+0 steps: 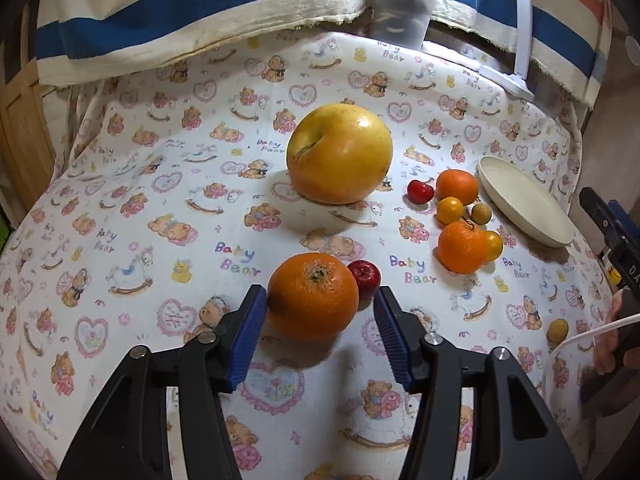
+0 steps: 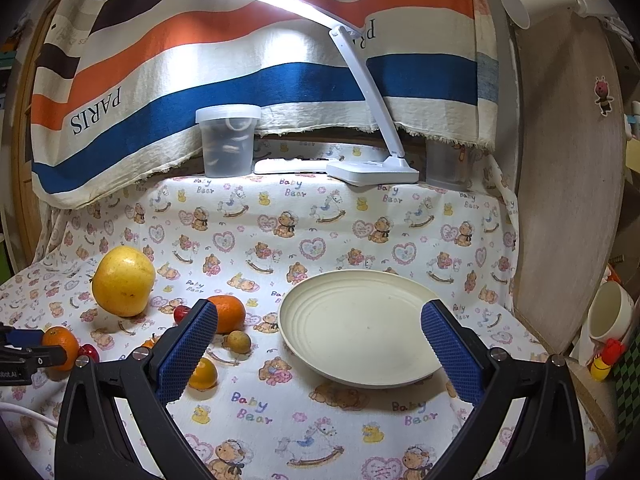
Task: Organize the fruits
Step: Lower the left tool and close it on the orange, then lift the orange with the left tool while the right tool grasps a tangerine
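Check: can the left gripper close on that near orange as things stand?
Probably yes: the orange sits between the left gripper's open jaws, though a small red fruit touches its right side.

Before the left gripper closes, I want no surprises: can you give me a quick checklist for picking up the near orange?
1. Orange between the left gripper fingers: ok.
2. Both pads pressing: not ok. The left pad touches or nearly touches the orange, while the right pad stands clear.
3. Neighbours clear: not ok. A small red fruit sits against the orange, near the right finger.
4. Plate free to receive: ok, nothing lies in it.
5. Right gripper out of the way: ok, open, in front of the plate, holding nothing.
6. Orange resting on the cloth: ok.
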A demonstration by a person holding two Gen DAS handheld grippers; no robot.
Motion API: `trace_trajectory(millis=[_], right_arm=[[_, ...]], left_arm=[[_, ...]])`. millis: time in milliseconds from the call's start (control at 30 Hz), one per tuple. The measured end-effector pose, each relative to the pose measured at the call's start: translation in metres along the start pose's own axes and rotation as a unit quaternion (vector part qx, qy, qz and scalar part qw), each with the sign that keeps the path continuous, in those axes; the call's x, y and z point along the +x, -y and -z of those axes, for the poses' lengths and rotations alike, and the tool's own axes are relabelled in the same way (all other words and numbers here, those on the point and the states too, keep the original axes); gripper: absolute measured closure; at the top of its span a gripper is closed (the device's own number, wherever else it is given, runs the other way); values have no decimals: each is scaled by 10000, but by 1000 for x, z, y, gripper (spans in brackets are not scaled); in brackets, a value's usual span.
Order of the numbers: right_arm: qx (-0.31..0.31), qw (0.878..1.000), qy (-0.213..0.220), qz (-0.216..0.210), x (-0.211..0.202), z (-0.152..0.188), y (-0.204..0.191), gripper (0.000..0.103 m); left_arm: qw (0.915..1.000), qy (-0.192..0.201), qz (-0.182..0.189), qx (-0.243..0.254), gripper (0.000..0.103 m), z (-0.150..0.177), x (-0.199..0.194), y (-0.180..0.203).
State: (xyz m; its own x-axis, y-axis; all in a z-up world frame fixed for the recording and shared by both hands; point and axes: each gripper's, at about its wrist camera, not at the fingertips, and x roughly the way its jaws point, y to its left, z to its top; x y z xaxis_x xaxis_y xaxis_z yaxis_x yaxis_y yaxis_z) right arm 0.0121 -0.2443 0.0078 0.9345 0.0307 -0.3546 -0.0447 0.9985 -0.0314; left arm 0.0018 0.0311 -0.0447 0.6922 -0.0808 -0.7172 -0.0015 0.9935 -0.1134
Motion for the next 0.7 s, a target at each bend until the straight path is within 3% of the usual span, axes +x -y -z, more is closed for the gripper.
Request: trace_trajectory(millis=[167,200,233,367,500,700], right_arm=[[244,9995,-171,-126,3,1,7,1],[282,9993,-195,-144,4,1,8,1],[333,9990,-224,-173,5,1,10,1],[535,9972,-366,-374,9,1,14,1],[876,9934,-404,-623,10,1,23,1],[1103,9908,-410,-664,9,0,31,1]], left_arm=[[9991,-418,-76,65,48,2,18,3],[9993,-359,-106,78,55,3,17,3],[9994,-325,-84,25,55,3,15,2],[9990,-360,267,-50,55,2,7,2],[9995,-166,159,238,56,-1,-6,14],[9982,274,150,511,56,-18,-35,29]])
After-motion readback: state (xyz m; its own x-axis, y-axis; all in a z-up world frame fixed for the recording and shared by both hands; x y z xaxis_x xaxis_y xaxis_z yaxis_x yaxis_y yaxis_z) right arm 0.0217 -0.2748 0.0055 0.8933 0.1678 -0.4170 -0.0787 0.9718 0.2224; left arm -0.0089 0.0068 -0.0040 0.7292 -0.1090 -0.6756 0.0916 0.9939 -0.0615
